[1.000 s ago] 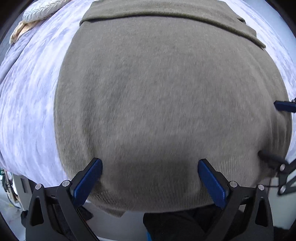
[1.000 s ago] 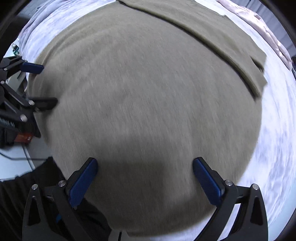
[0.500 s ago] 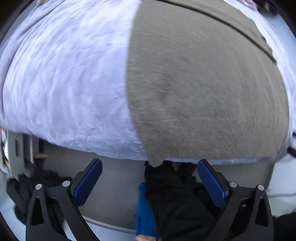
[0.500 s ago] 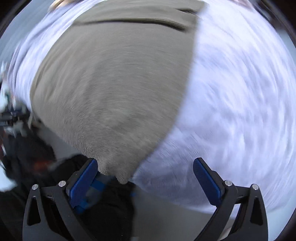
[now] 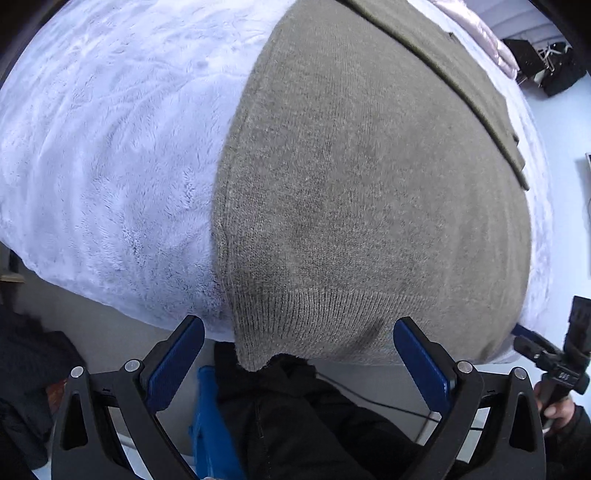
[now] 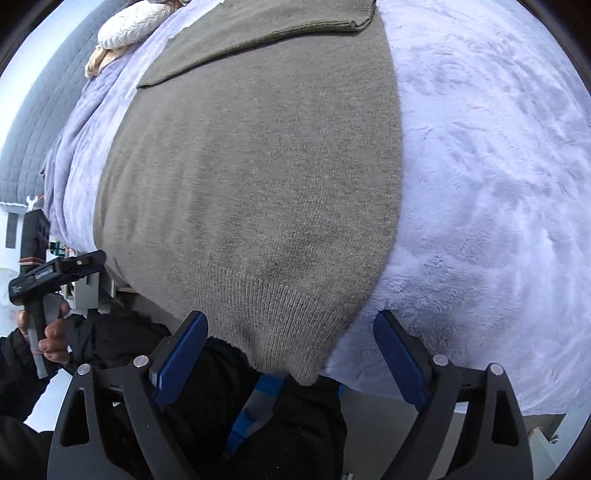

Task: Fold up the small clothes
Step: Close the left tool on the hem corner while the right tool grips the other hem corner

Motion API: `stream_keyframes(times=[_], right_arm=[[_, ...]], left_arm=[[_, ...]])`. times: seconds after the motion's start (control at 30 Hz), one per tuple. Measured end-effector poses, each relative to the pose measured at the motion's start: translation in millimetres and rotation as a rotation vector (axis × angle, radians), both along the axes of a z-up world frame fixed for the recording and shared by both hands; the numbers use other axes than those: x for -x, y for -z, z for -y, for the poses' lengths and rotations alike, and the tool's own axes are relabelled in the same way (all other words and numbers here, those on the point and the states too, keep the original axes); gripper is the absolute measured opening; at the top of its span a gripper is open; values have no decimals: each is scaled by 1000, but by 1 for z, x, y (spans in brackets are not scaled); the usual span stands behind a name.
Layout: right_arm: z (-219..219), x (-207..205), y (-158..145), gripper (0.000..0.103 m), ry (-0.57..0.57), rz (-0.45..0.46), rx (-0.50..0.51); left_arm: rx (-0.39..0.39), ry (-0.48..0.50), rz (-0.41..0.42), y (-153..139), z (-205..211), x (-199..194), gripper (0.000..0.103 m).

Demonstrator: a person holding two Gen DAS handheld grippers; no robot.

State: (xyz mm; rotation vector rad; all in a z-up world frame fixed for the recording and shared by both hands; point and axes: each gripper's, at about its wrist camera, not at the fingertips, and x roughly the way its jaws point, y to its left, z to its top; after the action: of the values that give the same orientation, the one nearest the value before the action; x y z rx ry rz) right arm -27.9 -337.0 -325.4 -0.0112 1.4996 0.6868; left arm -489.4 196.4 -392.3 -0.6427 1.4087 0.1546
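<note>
An olive-grey knit sweater (image 5: 369, 192) lies flat on a pale lavender fleece blanket (image 5: 110, 166), its ribbed hem at the near bed edge. A sleeve (image 5: 461, 85) is folded across its far part. My left gripper (image 5: 299, 363) is open, and the hem's left corner (image 5: 251, 363) hangs over the edge between its fingers, untouched. In the right wrist view the sweater (image 6: 258, 184) fills the middle. My right gripper (image 6: 290, 356) is open around the hem's right corner (image 6: 306, 376), with neither blue pad touching it.
The person's dark clothing (image 5: 314, 424) is just below the bed edge. A hand (image 6: 51, 339) holds the left gripper's handle at the left. A cream knit garment (image 6: 129, 26) and a grey quilted headboard (image 6: 33, 129) lie at the far left, and a pink garment (image 5: 480, 33) at the far right.
Both grippers moved apart from over the sweater's middle, the left to the hem's left corner, the right to its right corner. Both stayed open.
</note>
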Motion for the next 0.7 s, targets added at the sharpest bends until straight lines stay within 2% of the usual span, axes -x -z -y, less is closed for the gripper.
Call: stream_keyframes(times=[0.17,0.27,0.33,0.47,0.53,0.6,0.7], right_arm=[[-1,-8,7,93,22,7,-4],[1,-6,4,92,21,4,-33],[-4,-4,2,88,7,5,-46],[-10,-3,6,87,11,1,-35],[-8,-6,6,77,26,-11,-36],[-6,-10,4,70,30,-24,-59],[-5,-11,8,67,29,-38,-59]], left_arm=[[-23,38,6,-1,-23,6,103],[-24,37,12,0,-33,-4,97],[-34,54,22,-3,-37,-11,97],[-69,74,12,-11,-43,-17,96],[-82,75,12,-16,-47,-15,85],[-85,71,24,-30,-33,-27,75],[-99,88,25,-37,-42,-23,75]])
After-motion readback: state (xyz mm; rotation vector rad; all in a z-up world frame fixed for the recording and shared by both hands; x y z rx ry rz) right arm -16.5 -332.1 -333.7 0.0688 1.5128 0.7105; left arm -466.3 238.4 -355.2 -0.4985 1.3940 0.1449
